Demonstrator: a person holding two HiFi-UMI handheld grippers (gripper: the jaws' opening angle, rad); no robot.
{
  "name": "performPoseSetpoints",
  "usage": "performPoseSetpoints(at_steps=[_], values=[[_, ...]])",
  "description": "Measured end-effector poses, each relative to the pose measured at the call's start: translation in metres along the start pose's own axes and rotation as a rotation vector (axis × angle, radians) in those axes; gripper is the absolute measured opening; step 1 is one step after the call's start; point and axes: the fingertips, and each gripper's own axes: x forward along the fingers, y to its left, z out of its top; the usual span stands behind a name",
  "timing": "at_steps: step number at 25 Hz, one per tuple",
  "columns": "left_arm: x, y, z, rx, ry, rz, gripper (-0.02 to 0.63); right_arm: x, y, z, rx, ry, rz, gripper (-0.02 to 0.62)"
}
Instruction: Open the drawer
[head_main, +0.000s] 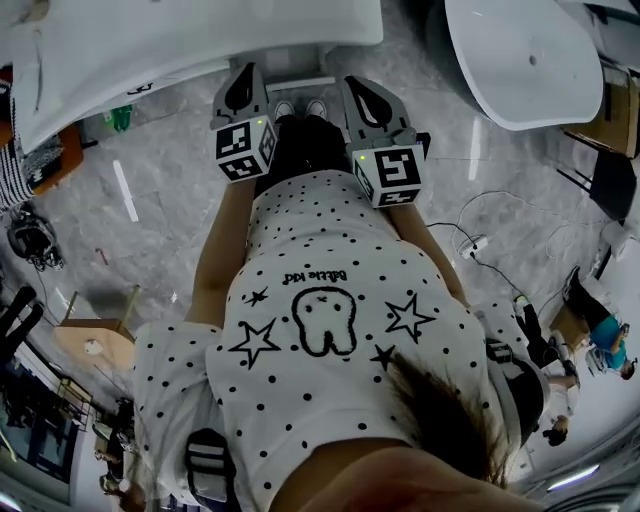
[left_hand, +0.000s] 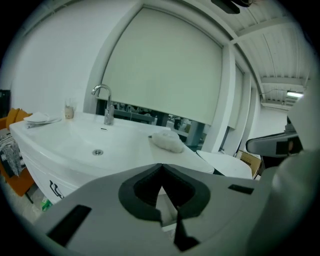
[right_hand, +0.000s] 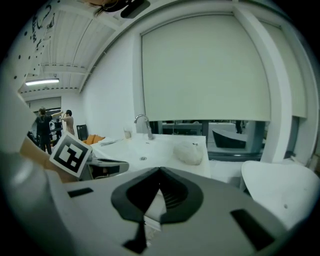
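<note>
A white washbasin cabinet (head_main: 150, 40) stands ahead of me, at the top left of the head view. Its drawer front (left_hand: 37, 172) sits below the basin and carries a small dark handle (left_hand: 55, 190). I hold both grippers side by side in front of my body, short of the cabinet and touching nothing. My left gripper (head_main: 245, 80) is shut and empty, its jaws meeting at a point (left_hand: 161, 166). To its right, my right gripper (head_main: 358, 88) is also shut with nothing in it (right_hand: 160, 171). Each gripper shows at the edge of the other's view.
On the basin top are a chrome tap (left_hand: 106, 104), a crumpled white cloth (left_hand: 167, 141), a small cup (left_hand: 68, 109) and a dish (left_hand: 37, 118). A white tub (head_main: 530, 60) stands at the right. Cables (head_main: 470, 240) lie on the marble floor. A cardboard box (head_main: 95, 340) sits behind left.
</note>
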Motion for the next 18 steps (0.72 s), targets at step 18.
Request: performPoseSetpoints(at_steps=[18], values=[[-0.03, -0.007, 0.076, 0.025, -0.136, -0.07, 0.005, 0.015, -0.005, 0.026, -0.004, -0.061, -0.052, 0.014]])
